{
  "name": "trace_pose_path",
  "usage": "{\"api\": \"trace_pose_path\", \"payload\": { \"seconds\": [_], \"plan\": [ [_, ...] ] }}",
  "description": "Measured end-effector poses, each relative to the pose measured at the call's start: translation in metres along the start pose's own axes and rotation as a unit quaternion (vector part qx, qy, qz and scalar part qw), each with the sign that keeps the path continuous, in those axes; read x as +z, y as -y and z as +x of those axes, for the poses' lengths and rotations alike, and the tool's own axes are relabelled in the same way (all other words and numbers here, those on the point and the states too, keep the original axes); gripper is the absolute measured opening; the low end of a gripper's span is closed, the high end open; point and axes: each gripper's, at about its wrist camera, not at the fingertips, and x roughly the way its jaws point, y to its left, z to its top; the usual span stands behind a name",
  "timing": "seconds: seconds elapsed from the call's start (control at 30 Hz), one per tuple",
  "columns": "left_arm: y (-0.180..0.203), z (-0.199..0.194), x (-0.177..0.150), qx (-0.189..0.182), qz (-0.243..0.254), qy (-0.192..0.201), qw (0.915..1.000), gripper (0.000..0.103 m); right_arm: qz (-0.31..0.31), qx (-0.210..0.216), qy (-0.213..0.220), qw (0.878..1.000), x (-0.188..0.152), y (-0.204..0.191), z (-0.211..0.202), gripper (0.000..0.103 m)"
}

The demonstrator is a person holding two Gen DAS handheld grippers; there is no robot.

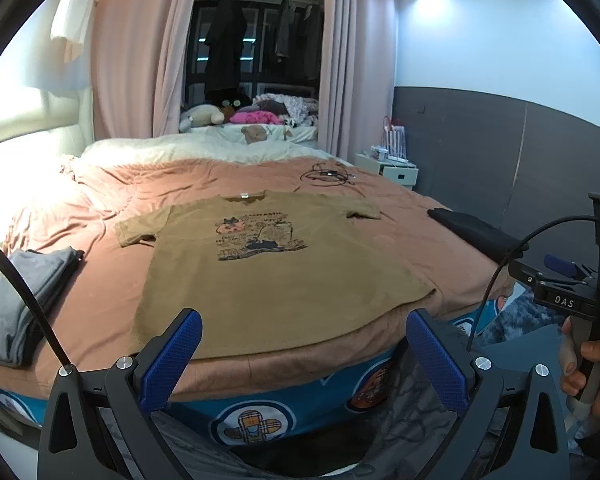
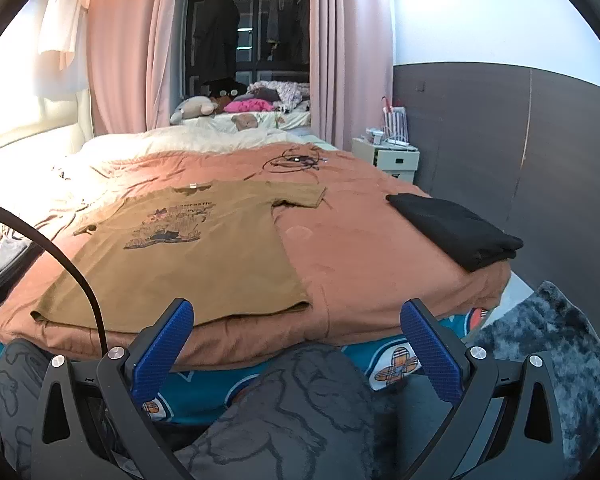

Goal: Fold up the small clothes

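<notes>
Left wrist view, L to R: grey folded pile (image 1: pixel 24 300) at left edge, mid-height, on the bed (image 1: pixel 112 280). Brown T-shirt (image 1: pixel 260 264) spread flat, print up, centre of frame; collar toward upper centre, hem at lower centre right by the bed's near edge. Long axis ran collar-to-hem, i.e. straight away from the tool. Left gripper (image 1: pixel 304 332) at bottom centre, spread wide, nothing held; hovered just off the hem, not touching cloth. Black folded garment (image 1: pixel 472 232) at right, mid-height. Right hand (image 1: pixel 588 376) on the other tool's handle, lower right.

Right wrist view, L to R: same T-shirt (image 2: pixel 188 248) sat left of centre, its near right hem corner above the left-side finger. Right gripper (image 2: pixel 296 324) at bottom centre, also gaping wide and empty, aimed mostly at bare bedcover beside the shirt. Black garment (image 2: pixel 456 228) at right.

Judged: no fold begun yet. Left gripper squarely facing hem, so nearer; right one offset past shirt's right edge, would need shifting inward to reach it.
</notes>
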Motion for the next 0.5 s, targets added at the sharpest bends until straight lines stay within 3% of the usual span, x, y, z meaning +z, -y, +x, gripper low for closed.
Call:
{"api": "trace_pose_path", "payload": {
  "seconds": [0.37,0.5],
  "plan": [
    [-0.062,0.092,0.03,0.021,-0.034,-0.053,0.9978,0.102,-0.025,0.028,-0.037,0.999,0.049,-0.029,0.09,0.103],
    [-0.089,0.126,0.04,0.029,-0.048,-0.072,0.9959,0.097,-0.032,0.041,-0.05,0.997,0.067,-0.037,0.121,0.103]
  ]
}}
